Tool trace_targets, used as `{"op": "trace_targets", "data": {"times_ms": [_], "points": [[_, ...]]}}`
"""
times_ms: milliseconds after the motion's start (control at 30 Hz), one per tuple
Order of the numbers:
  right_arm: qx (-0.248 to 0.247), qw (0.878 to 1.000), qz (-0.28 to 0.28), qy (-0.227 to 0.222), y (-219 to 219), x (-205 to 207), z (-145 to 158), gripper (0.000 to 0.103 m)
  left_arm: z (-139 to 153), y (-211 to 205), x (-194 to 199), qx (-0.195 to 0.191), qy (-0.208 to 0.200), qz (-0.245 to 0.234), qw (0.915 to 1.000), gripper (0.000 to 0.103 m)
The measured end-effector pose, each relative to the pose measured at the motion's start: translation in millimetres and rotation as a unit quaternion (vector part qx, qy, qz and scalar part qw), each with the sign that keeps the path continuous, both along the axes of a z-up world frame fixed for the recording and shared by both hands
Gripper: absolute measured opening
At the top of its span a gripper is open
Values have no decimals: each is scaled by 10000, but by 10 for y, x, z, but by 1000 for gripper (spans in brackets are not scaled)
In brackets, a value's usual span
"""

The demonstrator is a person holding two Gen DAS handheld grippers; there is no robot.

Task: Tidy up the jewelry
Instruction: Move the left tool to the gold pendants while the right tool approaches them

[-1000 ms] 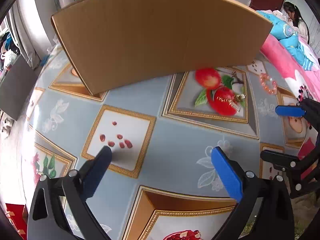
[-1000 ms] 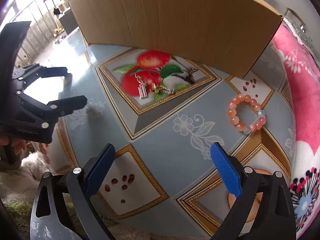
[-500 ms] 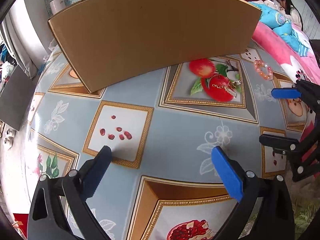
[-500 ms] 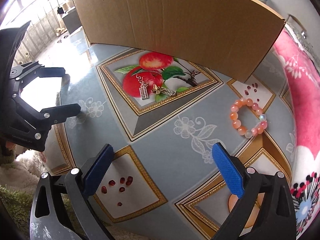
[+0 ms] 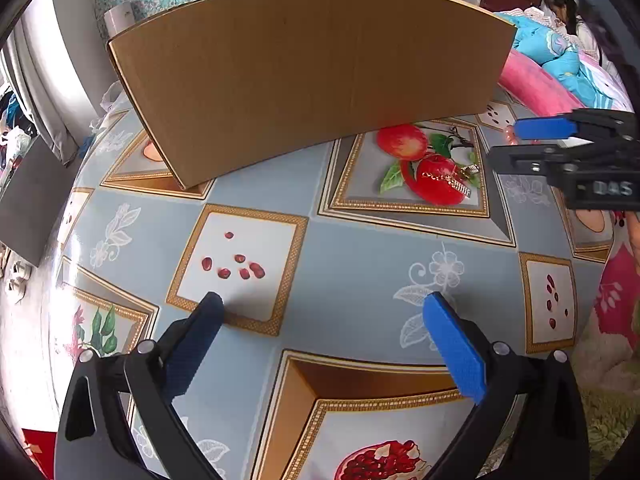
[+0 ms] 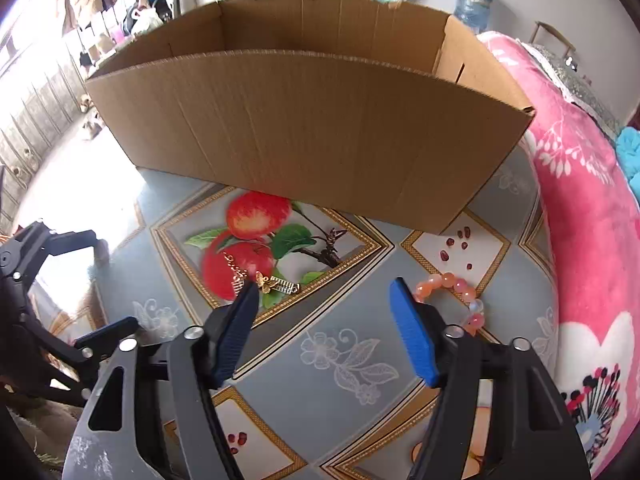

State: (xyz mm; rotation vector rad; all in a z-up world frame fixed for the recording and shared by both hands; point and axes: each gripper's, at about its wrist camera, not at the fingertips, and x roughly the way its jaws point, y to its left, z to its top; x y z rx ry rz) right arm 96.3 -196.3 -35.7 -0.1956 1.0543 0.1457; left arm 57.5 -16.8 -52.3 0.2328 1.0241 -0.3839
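A gold chain with small charms [image 6: 267, 280] [image 5: 452, 178] lies on the printed red apples of the tablecloth. An orange and pink bead bracelet [image 6: 460, 292] lies to its right, partly behind my right gripper's blue pad. My right gripper [image 6: 324, 292] hovers above the cloth between the two; its jaws are closing with nothing between them. In the left wrist view my left gripper [image 5: 320, 308] stands wide open over bare cloth, holding nothing, and the right gripper [image 5: 508, 140] reaches in from the right edge. A brown cardboard box [image 6: 312, 128] [image 5: 312, 72] stands open-topped behind the jewelry.
The table [image 5: 352, 256] wears a blue-grey cloth printed with fruit and gold frames. A pink flowered blanket [image 6: 588, 208] runs along its right side. A person [image 5: 564, 12] sits on the bed in the far background. Furniture and clutter line the left wall.
My right gripper rose and moved toward the box, so the box's inside now shows, and its jaws narrowed. In the left wrist view the right gripper shifted up along the right edge.
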Motion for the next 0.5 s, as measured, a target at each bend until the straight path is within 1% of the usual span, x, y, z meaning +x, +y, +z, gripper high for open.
{"op": "trace_targets", "data": {"times_ms": [33, 100, 167, 400, 500], "points": [[-63, 10000, -3, 32, 12, 23, -18, 54, 2, -3, 4, -4, -7, -7, 10000, 98], [-165, 9997, 37, 153, 46, 77, -80, 54, -2, -1, 9, -14, -35, -32, 10000, 98], [-167, 9995, 79, 268, 71, 117, -186, 52, -3, -1, 22, -19, -51, -53, 10000, 98], [4, 9994, 266, 213, 208, 242, -197, 51, -8, -1, 22, -32, -80, -63, 9999, 98], [19, 9992, 343, 193, 252, 205, -169, 43, -10, -4, 16, -32, -84, -64, 9999, 98]]}}
